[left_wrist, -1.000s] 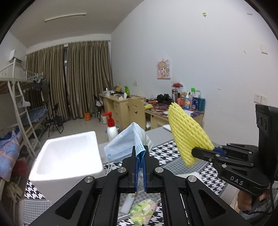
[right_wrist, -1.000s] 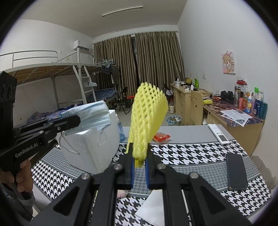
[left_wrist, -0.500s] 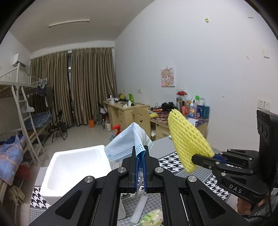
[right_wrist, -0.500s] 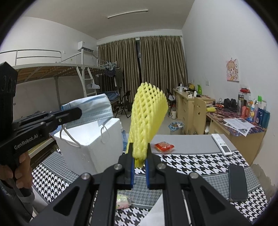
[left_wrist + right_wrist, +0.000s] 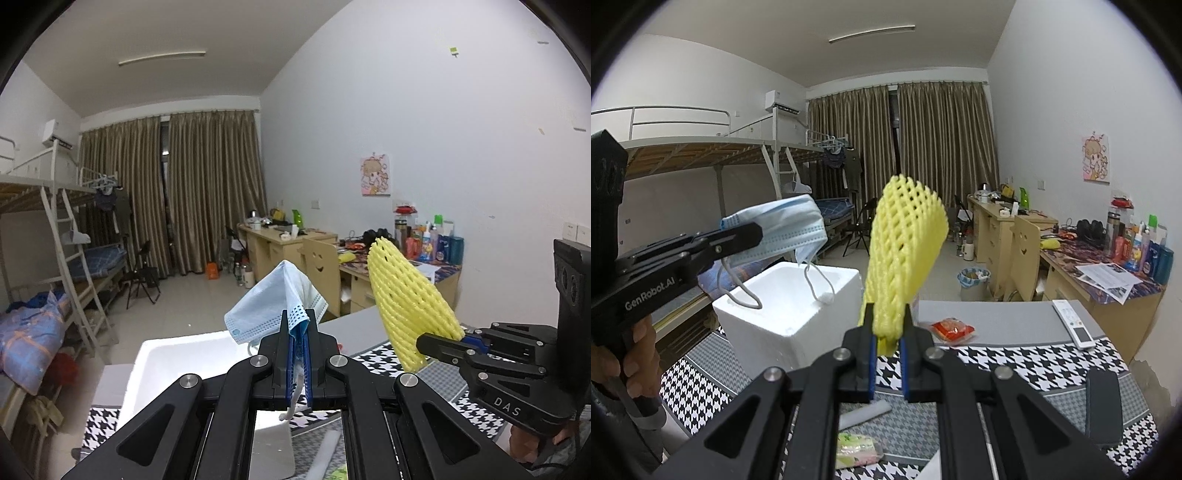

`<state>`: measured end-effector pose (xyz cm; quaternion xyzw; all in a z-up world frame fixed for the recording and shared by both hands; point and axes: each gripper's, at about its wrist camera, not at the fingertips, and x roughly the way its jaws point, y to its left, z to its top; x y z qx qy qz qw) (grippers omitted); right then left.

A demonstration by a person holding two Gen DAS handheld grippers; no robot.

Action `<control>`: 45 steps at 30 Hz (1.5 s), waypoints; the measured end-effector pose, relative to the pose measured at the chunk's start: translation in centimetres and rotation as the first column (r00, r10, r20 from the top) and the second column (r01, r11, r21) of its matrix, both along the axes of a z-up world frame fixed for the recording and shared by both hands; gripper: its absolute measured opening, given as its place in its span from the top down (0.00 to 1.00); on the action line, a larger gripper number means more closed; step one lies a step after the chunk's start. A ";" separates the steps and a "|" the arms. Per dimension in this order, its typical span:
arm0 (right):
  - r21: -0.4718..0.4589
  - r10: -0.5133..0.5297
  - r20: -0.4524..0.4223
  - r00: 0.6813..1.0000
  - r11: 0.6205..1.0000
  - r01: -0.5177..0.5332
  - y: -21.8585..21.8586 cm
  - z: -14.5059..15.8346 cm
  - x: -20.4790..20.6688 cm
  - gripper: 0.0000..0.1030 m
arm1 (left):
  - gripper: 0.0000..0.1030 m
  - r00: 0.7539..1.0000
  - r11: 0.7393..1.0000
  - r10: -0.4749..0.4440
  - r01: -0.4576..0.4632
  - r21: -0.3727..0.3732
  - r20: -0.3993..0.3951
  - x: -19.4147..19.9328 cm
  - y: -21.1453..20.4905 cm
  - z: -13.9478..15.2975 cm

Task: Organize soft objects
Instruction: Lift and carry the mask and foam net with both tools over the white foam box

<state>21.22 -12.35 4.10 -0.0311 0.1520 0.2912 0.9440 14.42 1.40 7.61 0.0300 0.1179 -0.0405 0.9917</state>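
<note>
My left claw (image 5: 297, 332) is clenched on a light blue face mask (image 5: 275, 306), which stands up from the blue pads at the centre of the left wrist view. In the right wrist view the mask's ear loops (image 5: 816, 284) dangle above the open white foam box (image 5: 798, 295) at middle left. The left claw's body there reads "GenRobot.AI". My right claw (image 5: 887, 328) is clamped on the lower end of a yellow foam fruit net (image 5: 905, 251), which rises upright in the centre of the frame. In the left wrist view the right claw's body at lower right reads "DAS". On the houndstooth-clothed table (image 5: 1015, 362) lie a red snack packet (image 5: 952, 328), a white remote control (image 5: 1073, 325) and a dark phone (image 5: 1102, 406) at lower right, with a green-and-pink packet (image 5: 858, 448) at the bottom
</note>
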 end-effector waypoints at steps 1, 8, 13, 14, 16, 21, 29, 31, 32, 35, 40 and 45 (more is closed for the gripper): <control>-0.001 0.003 0.003 1.000 1.000 -0.003 0.1 0.1 0.0 0.87 | 0.96 1.000 1.000 0.007 -0.007 0.000 0.001 0.0 0.2 0.1; -0.008 0.042 0.010 0.999 0.999 -0.042 1.7 0.8 0.2 0.87 | 0.96 0.998 0.998 0.057 -0.057 -0.006 0.012 0.6 1.4 0.8; -0.013 0.072 0.007 0.997 0.997 -0.072 2.9 1.0 0.4 0.87 | 0.96 0.994 0.994 0.107 -0.107 -0.009 0.007 0.9 2.7 0.7; -0.016 0.079 0.006 0.997 0.997 -0.079 3.2 1.0 0.5 0.87 | 0.96 0.993 0.993 0.117 -0.117 -0.010 0.003 1.0 2.9 0.6; -0.016 0.091 0.005 0.996 0.996 -0.091 3.7 1.1 0.5 0.87 | 0.96 0.991 0.991 0.135 -0.135 -0.013 -0.003 1.2 3.4 0.5; -0.020 0.124 -0.012 0.992 0.992 -0.124 4.9 1.0 1.0 0.87 | 0.96 0.982 0.982 0.189 -0.189 -0.001 -0.005 1.6 4.1 0.4; -0.027 0.165 -0.017 0.986 0.986 -0.166 6.4 1.2 1.5 0.87 | 0.96 0.976 0.976 0.218 -0.218 -0.002 -0.025 2.4 5.1 0.3; -0.033 0.171 -0.019 0.985 0.985 -0.172 6.8 1.2 1.6 0.87 | 0.96 0.974 0.974 0.224 -0.225 -0.002 -0.027 2.4 5.3 0.1; -0.034 0.172 -0.021 0.985 0.984 -0.172 6.9 1.2 1.7 0.87 | 0.96 0.973 0.973 0.230 -0.230 -0.001 -0.029 2.5 5.4 0.0; -0.037 0.173 -0.029 0.985 0.984 -0.174 7.3 1.1 2.0 0.87 | 0.96 0.973 0.974 0.227 -0.227 -0.001 -0.042 2.9 5.4 -0.2; -0.052 0.176 -0.039 0.984 0.983 -0.178 8.0 0.9 2.3 0.87 | 0.96 0.969 0.971 0.238 -0.239 -0.009 -0.071 3.9 6.0 -0.8; -0.059 0.174 -0.044 0.984 0.983 -0.176 8.4 0.7 2.6 0.87 | 0.96 0.962 0.967 0.251 -0.254 -0.009 -0.110 5.0 6.7 -1.8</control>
